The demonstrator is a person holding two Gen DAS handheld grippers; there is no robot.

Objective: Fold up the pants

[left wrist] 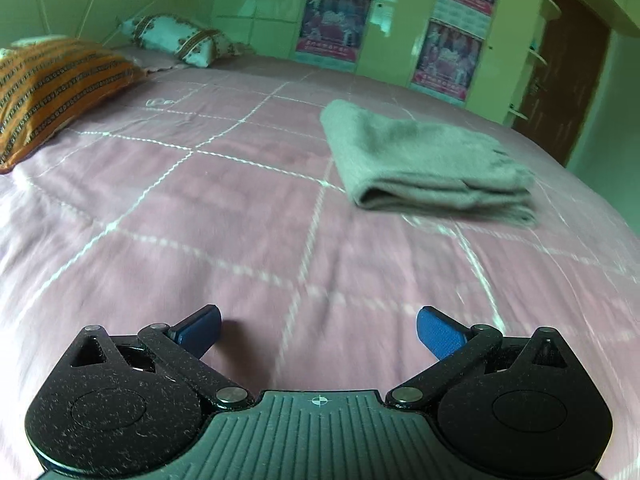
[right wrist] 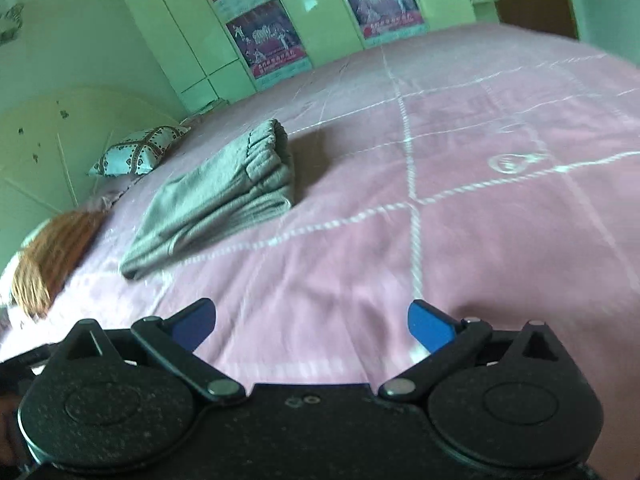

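Observation:
Grey pants lie folded in a compact stack on the pink bedspread, ahead and to the right in the left wrist view. They also show in the right wrist view, ahead and to the left, with the elastic waistband on top. My left gripper is open and empty, held above the bedspread well short of the pants. My right gripper is open and empty too, apart from the pants.
An orange striped pillow and a white patterned pillow lie at the head of the bed. Green wardrobe doors with posters stand beyond the bed. A brown door is at the far right.

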